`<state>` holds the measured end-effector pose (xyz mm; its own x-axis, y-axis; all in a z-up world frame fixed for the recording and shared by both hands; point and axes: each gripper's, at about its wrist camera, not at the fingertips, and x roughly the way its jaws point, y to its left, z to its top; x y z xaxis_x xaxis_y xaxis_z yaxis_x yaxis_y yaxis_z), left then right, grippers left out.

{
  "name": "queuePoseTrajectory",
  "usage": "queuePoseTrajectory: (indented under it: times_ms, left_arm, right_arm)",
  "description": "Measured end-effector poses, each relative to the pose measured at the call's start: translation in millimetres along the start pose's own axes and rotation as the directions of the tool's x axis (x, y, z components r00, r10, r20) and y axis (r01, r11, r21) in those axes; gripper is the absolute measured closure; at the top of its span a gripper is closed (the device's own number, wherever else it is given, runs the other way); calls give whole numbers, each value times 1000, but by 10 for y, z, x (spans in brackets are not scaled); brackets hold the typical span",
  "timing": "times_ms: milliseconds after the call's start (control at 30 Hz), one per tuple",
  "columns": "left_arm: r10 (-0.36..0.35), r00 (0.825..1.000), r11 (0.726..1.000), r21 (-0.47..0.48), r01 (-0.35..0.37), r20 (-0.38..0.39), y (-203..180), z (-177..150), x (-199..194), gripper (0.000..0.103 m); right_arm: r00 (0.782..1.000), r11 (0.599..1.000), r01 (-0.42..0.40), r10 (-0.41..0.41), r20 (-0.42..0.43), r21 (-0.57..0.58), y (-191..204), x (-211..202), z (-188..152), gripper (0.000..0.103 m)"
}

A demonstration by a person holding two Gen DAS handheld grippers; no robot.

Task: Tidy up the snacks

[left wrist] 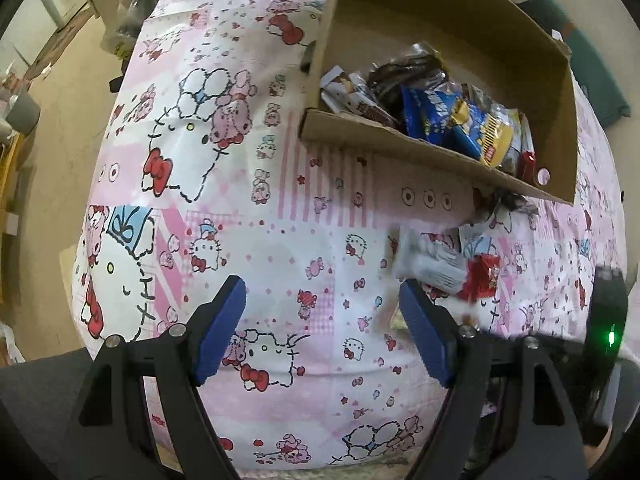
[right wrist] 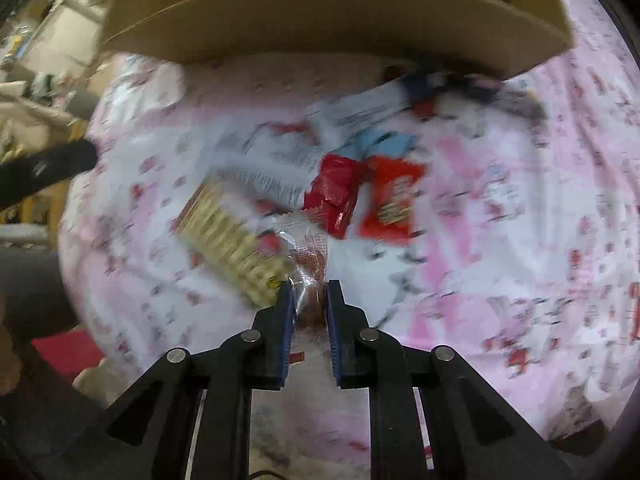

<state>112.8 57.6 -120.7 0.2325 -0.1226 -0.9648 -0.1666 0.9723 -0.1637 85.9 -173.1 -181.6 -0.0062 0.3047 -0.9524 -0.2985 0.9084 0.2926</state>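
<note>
A cardboard box (left wrist: 400, 148) stands on the cartoon-print cloth and holds several snack packets (left wrist: 436, 108). My left gripper (left wrist: 322, 304) is open and empty over the cloth, left of loose snacks (left wrist: 444, 268). My right gripper (right wrist: 311, 292) is shut on a clear-wrapped brown snack (right wrist: 310, 268), held above the cloth. Beyond it lie a pale wafer pack (right wrist: 228, 236), two red packets (right wrist: 360, 196) and a white packet (right wrist: 272, 168), in front of the box's front flap (right wrist: 336, 20). The right wrist view is motion-blurred.
The pink and white cloth (left wrist: 280, 220) covers the table. The table edge drops to the floor (left wrist: 52, 152) on the left. The right gripper's black body (left wrist: 608, 320) shows at the far right of the left wrist view. Household clutter (right wrist: 36, 80) lies beyond the table.
</note>
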Motion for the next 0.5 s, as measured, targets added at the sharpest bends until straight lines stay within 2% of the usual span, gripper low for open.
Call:
queuePoseTrajectory:
  times_ms: [100, 200, 300, 367, 500]
  left_arm:
    - [0, 1000, 1000, 0, 0, 2, 0, -12, -6, 27]
    - [-5, 1000, 1000, 8, 5, -1, -20, -39, -4, 27]
    - [-34, 999, 999, 3, 34, -12, -77, -68, 39, 27]
    - [-49, 999, 999, 0, 49, -24, -189, -100, 111, 27]
    - [-31, 998, 999, 33, 33, -53, -529, -198, 286, 27]
  right_arm:
    - [985, 985, -170, 168, -42, -39, 186, 10, -80, 86]
    - [975, 974, -221, 222, 4, -41, 223, -150, -141, 86]
    - [978, 981, -193, 191, 80, 17, 32, -383, -192, 86]
    - [979, 985, -155, 143, 144, 79, -154, -575, -225, 86]
    - [960, 970, -154, 102, 259, 190, -351, -826, -201, 86]
